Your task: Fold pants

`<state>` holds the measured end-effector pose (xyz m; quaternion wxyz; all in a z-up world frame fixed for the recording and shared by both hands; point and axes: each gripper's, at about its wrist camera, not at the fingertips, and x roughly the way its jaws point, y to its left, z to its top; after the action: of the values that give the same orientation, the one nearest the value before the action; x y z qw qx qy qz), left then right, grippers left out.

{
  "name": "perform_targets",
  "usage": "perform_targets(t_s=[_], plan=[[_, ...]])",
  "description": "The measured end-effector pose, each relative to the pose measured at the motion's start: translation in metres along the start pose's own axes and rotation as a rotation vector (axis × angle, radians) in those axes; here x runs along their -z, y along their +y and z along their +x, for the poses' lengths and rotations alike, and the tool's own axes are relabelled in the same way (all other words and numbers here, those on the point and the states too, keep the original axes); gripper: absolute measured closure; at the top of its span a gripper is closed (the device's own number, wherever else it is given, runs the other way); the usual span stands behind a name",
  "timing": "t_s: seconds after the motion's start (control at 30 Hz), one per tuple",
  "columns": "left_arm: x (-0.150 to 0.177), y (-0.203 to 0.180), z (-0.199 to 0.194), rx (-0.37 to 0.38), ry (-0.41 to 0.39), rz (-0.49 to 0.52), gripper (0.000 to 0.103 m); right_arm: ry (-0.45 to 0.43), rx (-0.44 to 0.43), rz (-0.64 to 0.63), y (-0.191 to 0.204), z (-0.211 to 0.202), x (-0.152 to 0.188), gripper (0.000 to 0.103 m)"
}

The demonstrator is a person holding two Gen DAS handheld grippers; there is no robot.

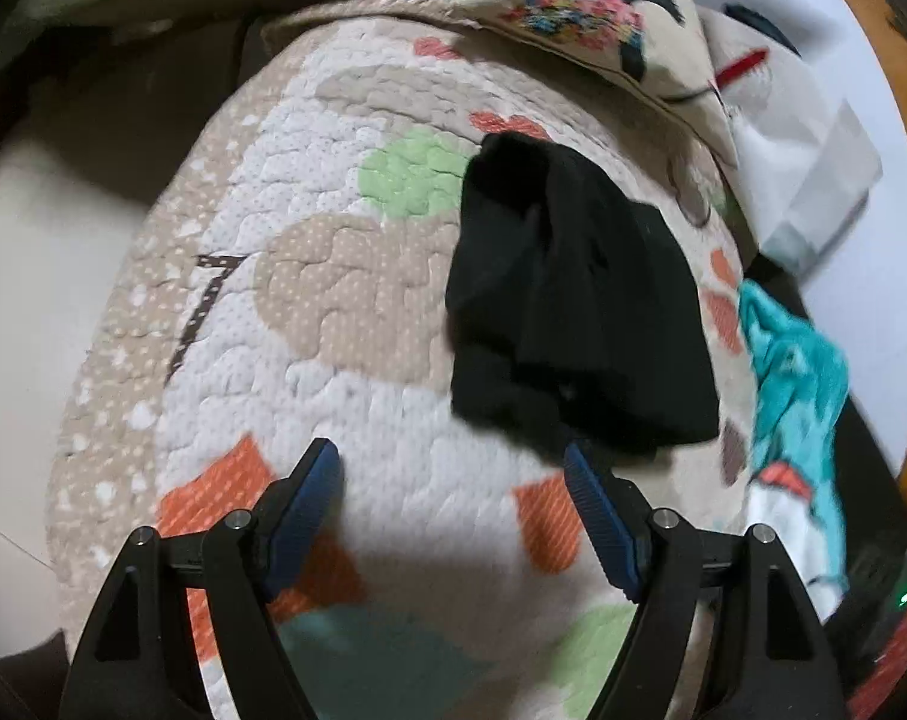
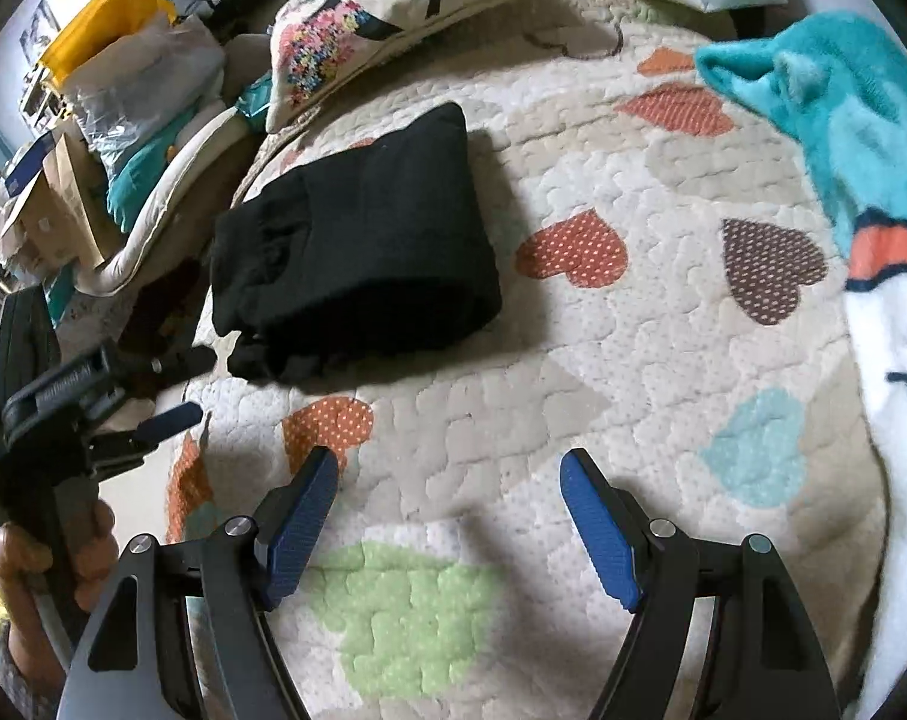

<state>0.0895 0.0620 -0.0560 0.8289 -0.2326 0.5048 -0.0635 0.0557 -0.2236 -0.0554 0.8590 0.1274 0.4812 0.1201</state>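
The black fabric pants (image 2: 351, 246) lay as a compact folded bundle on the heart-patterned quilted bed cover (image 2: 633, 360), at eleven o'clock from the right tool (image 2: 450, 468), so folding looked essentially finished, with both it and the left tool (image 1: 453, 462) gaping wide, holding nothing.

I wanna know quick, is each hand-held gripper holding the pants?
Left hand-held gripper: open, empty.
Right hand-held gripper: open, empty; black pants lie folded on quilt.
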Motion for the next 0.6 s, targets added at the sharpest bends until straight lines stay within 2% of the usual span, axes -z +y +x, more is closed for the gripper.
perform_targets(t_s=[0.17,0.4,0.6], plan=[[0.031,-0.02,-0.032,-0.153,-0.14,0.162,0.026,-0.045,0.032,-0.02,0.0,-0.014,0.013,0.022],[0.072,-0.027,-0.07,-0.211,-0.245,0.187,0.026,-0.077,-0.003,0.009,0.003,-0.027,0.026,0.022],[0.097,-0.046,-0.096,-0.321,-0.413,0.314,0.026,-0.137,0.019,-0.012,0.012,-0.044,0.037,0.022]])
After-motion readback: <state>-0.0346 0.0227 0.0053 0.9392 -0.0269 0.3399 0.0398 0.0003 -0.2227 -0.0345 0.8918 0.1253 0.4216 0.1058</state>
